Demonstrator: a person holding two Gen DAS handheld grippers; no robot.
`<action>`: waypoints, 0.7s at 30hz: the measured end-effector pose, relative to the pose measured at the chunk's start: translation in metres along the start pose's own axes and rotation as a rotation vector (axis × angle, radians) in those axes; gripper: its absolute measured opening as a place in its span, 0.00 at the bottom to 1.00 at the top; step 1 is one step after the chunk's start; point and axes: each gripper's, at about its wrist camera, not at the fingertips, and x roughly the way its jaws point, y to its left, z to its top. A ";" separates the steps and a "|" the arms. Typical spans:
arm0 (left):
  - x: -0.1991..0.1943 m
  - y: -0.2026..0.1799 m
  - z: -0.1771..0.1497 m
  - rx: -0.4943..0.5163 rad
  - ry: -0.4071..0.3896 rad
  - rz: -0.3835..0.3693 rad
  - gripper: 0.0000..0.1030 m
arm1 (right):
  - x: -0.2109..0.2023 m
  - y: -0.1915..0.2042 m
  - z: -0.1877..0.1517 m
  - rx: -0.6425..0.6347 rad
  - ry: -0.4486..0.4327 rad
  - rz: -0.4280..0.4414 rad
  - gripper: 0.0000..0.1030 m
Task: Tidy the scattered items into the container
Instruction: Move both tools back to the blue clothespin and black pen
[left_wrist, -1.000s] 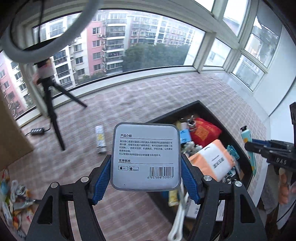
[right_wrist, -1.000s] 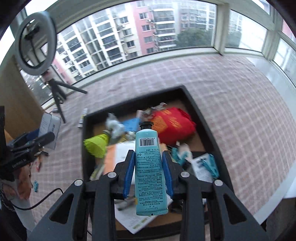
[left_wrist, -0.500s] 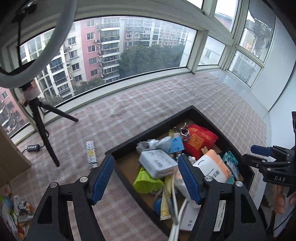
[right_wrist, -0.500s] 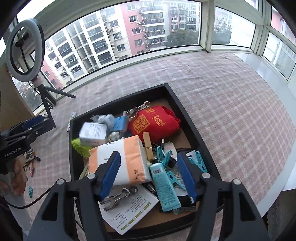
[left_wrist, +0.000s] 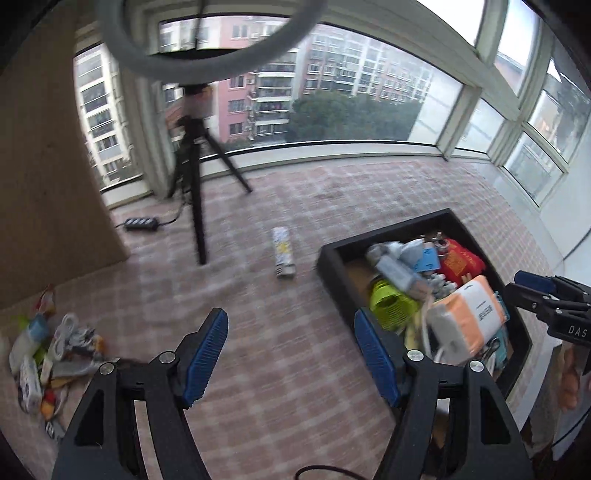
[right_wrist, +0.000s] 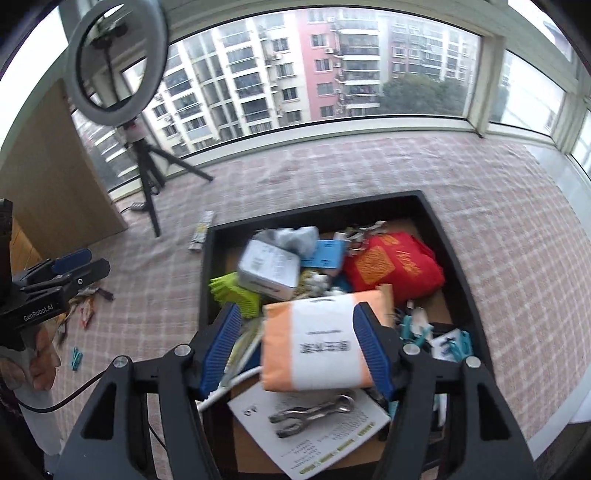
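A black tray (left_wrist: 332, 266) (right_wrist: 207, 280) on the checked cloth holds several items: a grey box (right_wrist: 267, 267), an orange-and-white pack (right_wrist: 317, 350) (left_wrist: 467, 319), a red pouch (right_wrist: 393, 264) and a green item (left_wrist: 391, 304). My left gripper (left_wrist: 291, 354) is open and empty above the cloth, left of the tray. My right gripper (right_wrist: 299, 350) is open and empty over the tray's near end. A small printed tube (left_wrist: 282, 251) (right_wrist: 201, 230) lies on the cloth left of the tray. A pile of scattered items (left_wrist: 48, 350) lies at the far left.
A ring light on a black tripod (left_wrist: 195, 177) (right_wrist: 146, 166) stands at the back left with a power strip (left_wrist: 142, 223) beside it. A wooden panel (left_wrist: 48, 177) rises at the left. Windows (right_wrist: 332, 70) run behind.
My left gripper let the grey box go into the tray and swung left. My right gripper let the teal tube go into the tray. Both now stand open.
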 end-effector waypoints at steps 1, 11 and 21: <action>-0.002 0.010 -0.005 -0.017 0.003 0.012 0.66 | 0.003 0.008 0.001 -0.016 0.003 0.012 0.61; -0.033 0.114 -0.069 -0.211 0.021 0.163 0.66 | 0.029 0.099 0.006 -0.205 0.048 0.129 0.60; -0.079 0.198 -0.155 -0.343 0.071 0.305 0.59 | 0.052 0.198 -0.011 -0.407 0.116 0.243 0.60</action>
